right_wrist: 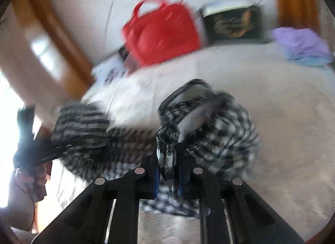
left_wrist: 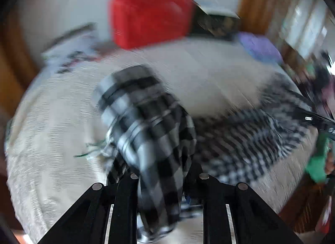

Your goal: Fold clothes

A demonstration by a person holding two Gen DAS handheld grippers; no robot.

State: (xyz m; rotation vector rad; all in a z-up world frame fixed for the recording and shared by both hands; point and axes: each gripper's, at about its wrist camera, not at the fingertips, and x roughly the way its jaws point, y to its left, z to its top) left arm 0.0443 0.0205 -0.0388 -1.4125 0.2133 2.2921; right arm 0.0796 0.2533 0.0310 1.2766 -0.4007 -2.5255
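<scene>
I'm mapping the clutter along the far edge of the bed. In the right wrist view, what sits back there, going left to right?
Red bag → dark framed box → purple and blue folded clothes.

Left tool [left_wrist: 162, 181] grips checked garment [left_wrist: 150, 122]; blurred.

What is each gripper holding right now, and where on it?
Both grip the black-and-white checked garment: left gripper on a bunched fold, right gripper on its gathered edge.
</scene>
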